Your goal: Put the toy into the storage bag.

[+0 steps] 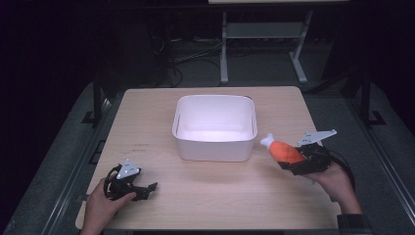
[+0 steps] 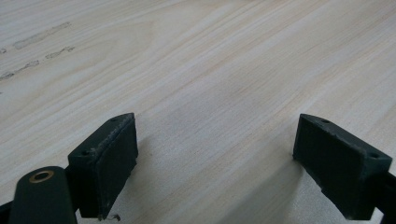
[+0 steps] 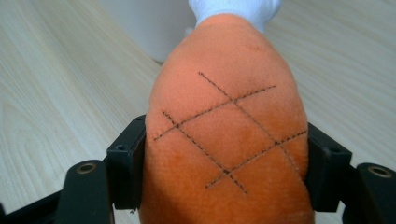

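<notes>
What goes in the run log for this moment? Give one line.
right gripper: shut on plush drumstick, right of white bin | left gripper: open, on table

Left hand-held gripper [image 1: 147,188], gripped by the left hand [image 1: 100,205], lies low with jaws spread wide and empty. Right hand-held gripper [image 1: 293,164], in the right hand [image 1: 337,183], is raised, jaws clamped.

The high view looks forward and down over the whole wooden surface [image 1: 215,191]. The left gripper view skims the same surface close up; the right gripper view sits tight against the plush drumstick [image 3: 226,135], also seen from above.
</notes>
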`<state>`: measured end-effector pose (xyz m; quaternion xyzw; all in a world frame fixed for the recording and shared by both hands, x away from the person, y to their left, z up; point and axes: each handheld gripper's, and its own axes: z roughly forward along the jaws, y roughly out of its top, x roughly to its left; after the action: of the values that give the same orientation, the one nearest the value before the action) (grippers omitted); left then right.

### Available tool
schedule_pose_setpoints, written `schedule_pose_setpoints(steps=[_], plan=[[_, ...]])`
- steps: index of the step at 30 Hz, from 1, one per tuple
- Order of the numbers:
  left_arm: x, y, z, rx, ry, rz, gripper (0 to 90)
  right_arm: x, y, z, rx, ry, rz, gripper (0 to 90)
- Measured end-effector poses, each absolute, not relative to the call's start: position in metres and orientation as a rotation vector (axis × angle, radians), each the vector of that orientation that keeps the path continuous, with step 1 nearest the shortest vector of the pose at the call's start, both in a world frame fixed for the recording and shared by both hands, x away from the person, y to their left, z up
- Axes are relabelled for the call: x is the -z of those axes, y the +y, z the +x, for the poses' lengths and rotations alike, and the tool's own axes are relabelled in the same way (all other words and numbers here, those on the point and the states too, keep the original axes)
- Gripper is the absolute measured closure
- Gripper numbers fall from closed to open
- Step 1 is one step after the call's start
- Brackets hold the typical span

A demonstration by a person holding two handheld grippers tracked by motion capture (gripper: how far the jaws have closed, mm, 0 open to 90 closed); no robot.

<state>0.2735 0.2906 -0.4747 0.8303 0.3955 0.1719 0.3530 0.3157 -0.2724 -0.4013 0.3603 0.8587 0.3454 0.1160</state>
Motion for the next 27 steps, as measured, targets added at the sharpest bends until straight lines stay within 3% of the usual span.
schedule_pose_setpoints(steps=[27], plan=[[0.475,0.291,0.274,-0.446,1.022,2.147,13.1,0.350,-0.268,0.340,-1.112,2.487,0.958,29.5]])
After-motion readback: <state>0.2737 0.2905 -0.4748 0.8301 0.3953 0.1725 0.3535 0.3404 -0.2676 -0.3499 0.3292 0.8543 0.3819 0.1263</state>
